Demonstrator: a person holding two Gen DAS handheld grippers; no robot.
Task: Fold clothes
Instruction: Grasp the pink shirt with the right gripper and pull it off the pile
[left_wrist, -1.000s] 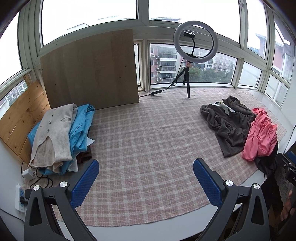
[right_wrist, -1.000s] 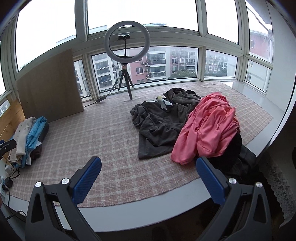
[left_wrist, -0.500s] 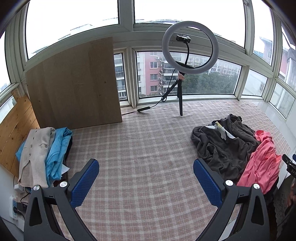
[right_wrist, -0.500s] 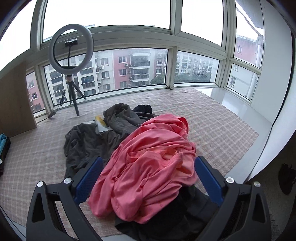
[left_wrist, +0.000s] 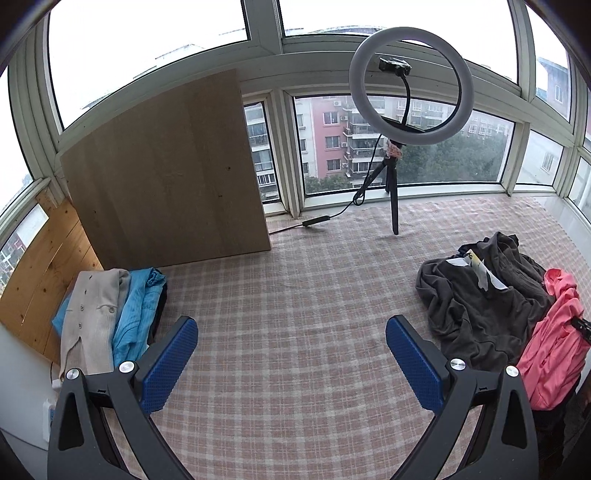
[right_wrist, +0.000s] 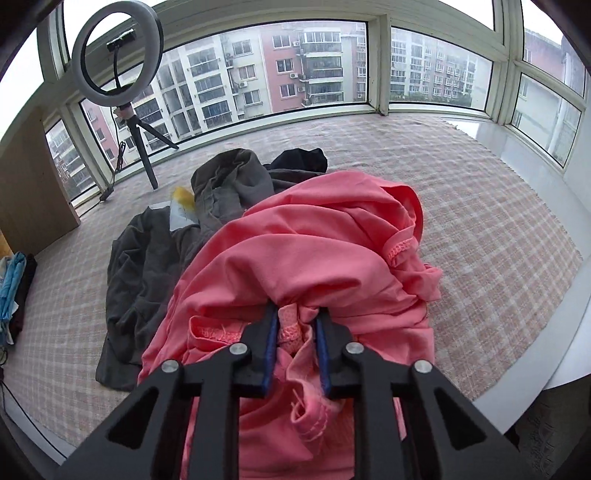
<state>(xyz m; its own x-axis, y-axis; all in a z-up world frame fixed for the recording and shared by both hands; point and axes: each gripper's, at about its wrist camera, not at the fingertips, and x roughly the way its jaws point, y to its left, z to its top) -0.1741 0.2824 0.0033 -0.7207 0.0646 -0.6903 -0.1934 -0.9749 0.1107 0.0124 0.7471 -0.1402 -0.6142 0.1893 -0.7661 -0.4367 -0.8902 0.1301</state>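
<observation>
Left wrist view: plaid mat in a bay window; left gripper wide open, empty. Right gripper nearly closed, pinching the pink garment.

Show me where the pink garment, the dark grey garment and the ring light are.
pink garment (right_wrist: 314, 258): right wrist view, middle of its bunched top.
dark grey garment (left_wrist: 476, 314): left wrist view, its flat front panel.
ring light (left_wrist: 410, 40): left wrist view, top of the ring.
</observation>
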